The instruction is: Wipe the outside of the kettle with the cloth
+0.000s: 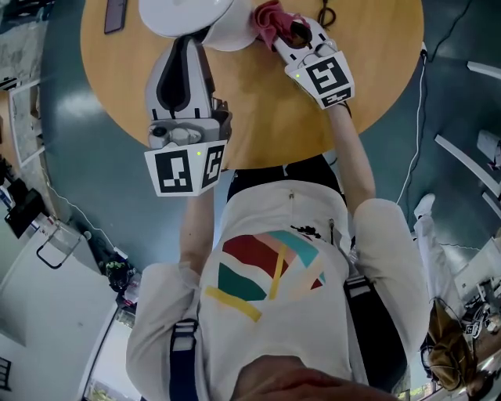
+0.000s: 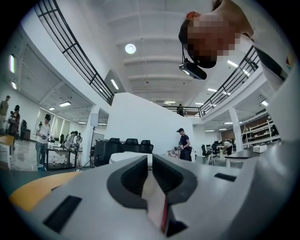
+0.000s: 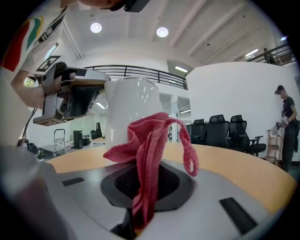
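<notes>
The white kettle [image 1: 227, 31] stands upright at the far edge of the round wooden table [image 1: 266, 117]. My left gripper [image 1: 192, 43] points level at the kettle's left side. Its jaws stand almost together, seemingly on the handle, which the gripper body hides. In the right gripper view the left gripper [image 3: 70, 101] sits against the upper left of the kettle [image 3: 133, 103]. My right gripper [image 1: 286, 31] is shut on a red cloth [image 1: 270, 17]. The bunched cloth [image 3: 150, 150] rises from the jaws of the right gripper [image 3: 145, 183] just in front of the kettle's wall.
A dark flat device [image 1: 115, 14] lies on the table at the far left, and a thin cable [image 1: 325, 12] at the far right. A white cord [image 1: 415, 157] hangs off the table's right edge. Black office chairs [image 3: 225, 131] and a standing person [image 3: 285, 122] are beyond the table.
</notes>
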{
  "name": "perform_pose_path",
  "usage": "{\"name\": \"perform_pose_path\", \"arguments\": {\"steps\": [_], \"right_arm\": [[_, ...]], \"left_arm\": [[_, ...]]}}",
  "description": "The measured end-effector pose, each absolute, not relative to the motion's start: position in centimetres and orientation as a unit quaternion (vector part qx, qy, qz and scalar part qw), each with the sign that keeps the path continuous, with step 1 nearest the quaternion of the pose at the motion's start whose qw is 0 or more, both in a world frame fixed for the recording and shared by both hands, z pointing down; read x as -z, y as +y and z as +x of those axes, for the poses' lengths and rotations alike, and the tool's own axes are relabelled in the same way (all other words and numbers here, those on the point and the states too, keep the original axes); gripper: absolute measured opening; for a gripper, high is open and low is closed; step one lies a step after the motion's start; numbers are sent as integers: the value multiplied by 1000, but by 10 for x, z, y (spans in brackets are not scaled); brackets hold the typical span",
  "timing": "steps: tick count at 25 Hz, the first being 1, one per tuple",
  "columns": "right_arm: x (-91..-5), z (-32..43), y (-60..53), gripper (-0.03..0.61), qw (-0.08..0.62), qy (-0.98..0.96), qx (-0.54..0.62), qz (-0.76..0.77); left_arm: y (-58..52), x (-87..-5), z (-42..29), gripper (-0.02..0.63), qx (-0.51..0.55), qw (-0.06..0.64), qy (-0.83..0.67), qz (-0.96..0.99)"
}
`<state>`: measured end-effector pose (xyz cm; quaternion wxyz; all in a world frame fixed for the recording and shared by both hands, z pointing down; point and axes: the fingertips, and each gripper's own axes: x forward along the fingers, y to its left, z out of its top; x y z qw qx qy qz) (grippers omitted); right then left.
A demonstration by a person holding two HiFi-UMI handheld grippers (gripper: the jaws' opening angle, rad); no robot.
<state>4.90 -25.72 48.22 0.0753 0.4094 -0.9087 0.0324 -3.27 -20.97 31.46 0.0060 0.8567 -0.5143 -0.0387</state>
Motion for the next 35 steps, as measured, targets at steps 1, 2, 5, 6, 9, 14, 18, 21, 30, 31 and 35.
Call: {"name": "perform_pose_path", "arguments": {"steps": [1,2,5,6,9,14,18,21,30,31,35], "right_arm": [[-481,49,-258,38,78,-906,-33,415],[-479,48,-257,38,82,-903,-33,420],[-474,40,-252,38,96,-900,-34,424],[-473,36,-251,38,101,-900,-38,423],[-469,19,-247,38,118,-899,-41,420],[-453,-16,-245,38,157,-907,-22,390],[-450,-18,-211,38,185,-921,2,343],[-455,-13,-184,38,206,-926,19,315],[-455,-73,-188,38,222,-957,83,169],[-456,-77,-186,38,223,-959,83,156],[-460,-99,-180,38,233,-961,91,118]], "left_arm": [[-204,-313,-37,77,40,7,-513,857],[-197,-310,-41,77,41,8,-512,858],[-171,-302,-54,77,45,10,-506,861],[-163,-300,-58,77,46,11,-504,863],[-142,-296,-70,77,48,16,-491,869],[-113,-282,-86,77,49,22,-469,881],[-68,-283,-80,44,56,32,-464,884],[-36,-289,-69,44,59,44,-462,884],[-14,-283,-89,44,69,74,-443,891],[-10,-284,-89,44,69,77,-440,892],[0,-287,-100,44,74,87,-429,896]]}}
